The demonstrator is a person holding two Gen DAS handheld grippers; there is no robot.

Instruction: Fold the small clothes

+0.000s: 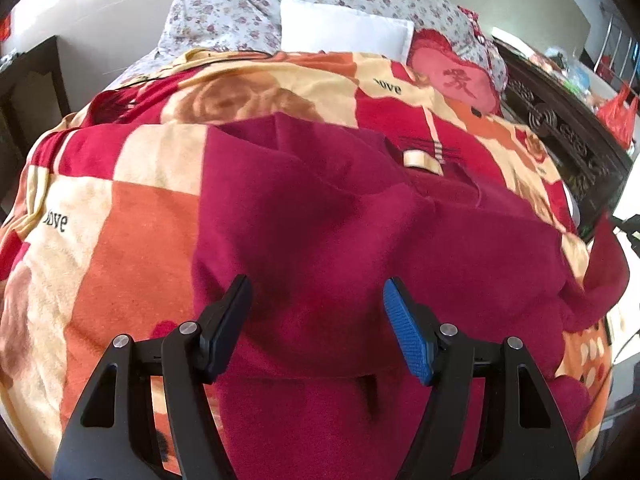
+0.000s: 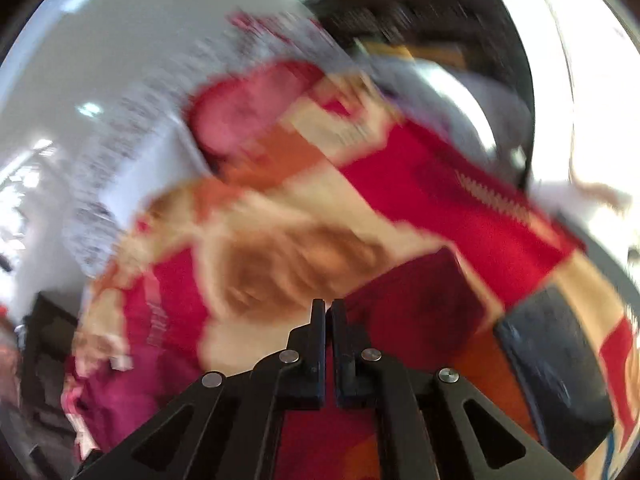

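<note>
A dark red fleece garment lies spread on a red, orange and cream blanket on a bed. A cream label shows at its collar. My left gripper hovers open over the garment's near part, with nothing between its black and blue pads. At the far right a flap of the garment rises off the bed. The right wrist view is heavily blurred. In it my right gripper is shut at the edge of the dark red garment, and a thin red strip shows between its pads.
Floral pillows, a white pillow and a pink cushion lie at the bed's far end. A dark carved wooden board runs along the right side, with a red plastic bag behind it. A dark blurred slab lies on the blanket.
</note>
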